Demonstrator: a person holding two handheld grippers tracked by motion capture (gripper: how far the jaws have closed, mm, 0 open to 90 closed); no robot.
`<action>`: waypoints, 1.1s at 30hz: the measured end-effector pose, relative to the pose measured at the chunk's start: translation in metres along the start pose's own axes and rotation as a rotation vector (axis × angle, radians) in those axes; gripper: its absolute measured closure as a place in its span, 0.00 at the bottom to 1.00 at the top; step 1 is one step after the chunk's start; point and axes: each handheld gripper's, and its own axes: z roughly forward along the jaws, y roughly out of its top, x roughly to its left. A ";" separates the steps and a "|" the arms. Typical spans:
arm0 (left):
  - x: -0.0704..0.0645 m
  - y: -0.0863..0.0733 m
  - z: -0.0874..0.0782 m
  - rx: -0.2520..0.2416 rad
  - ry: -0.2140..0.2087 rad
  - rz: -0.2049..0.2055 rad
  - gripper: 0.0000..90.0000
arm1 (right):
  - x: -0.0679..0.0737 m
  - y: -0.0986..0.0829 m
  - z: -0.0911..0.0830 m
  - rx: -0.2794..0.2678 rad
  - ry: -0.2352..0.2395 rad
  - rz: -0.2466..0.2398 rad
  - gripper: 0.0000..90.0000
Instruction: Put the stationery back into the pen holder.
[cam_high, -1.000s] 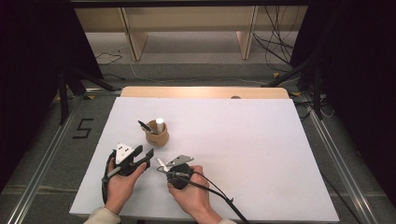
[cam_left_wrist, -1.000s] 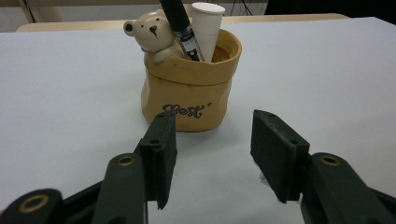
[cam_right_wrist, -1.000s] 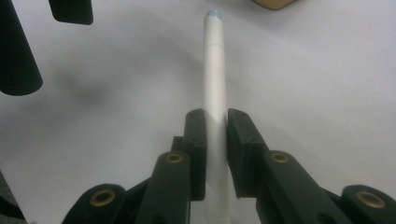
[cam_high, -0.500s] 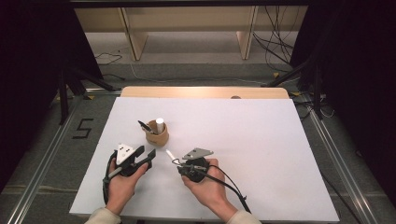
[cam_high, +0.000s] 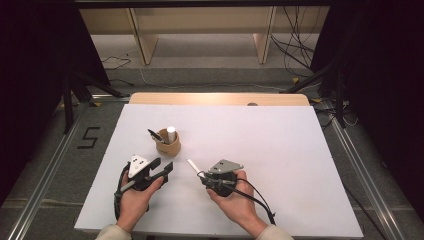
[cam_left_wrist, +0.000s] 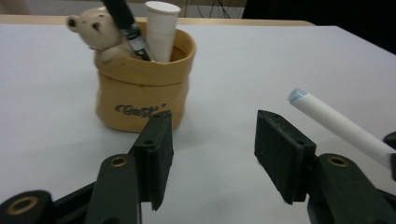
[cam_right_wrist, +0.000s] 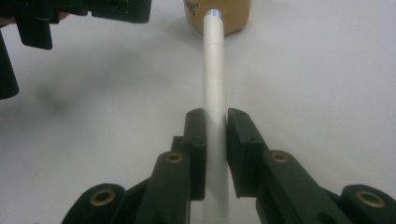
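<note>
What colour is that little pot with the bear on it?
The pot is mustard yellow with dark lettering, and the bear is cream; the left gripper view shows it best.

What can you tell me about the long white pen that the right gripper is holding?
The long white cylindrical pen is a slim, smooth tube, plastic by its look, with a seam near the far end and a small bluish-grey tip. The right gripper has its two black jaws shut on its lower part, and nothing else touches it. It is held above the white table, pointing away from the hand toward the tan pen holder, which it does not reach. Its near end is hidden between the jaws.
</note>
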 end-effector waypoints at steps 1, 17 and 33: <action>-0.002 0.000 0.000 0.004 -0.013 -0.002 0.51 | 0.000 -0.001 -0.001 -0.009 0.000 -0.001 0.88; -0.040 0.003 0.018 0.011 -0.165 -0.084 0.44 | -0.001 -0.011 -0.005 -0.054 0.005 -0.012 0.88; -0.056 0.004 0.028 0.026 -0.213 -0.120 0.46 | -0.001 -0.013 -0.008 -0.086 0.001 -0.026 0.88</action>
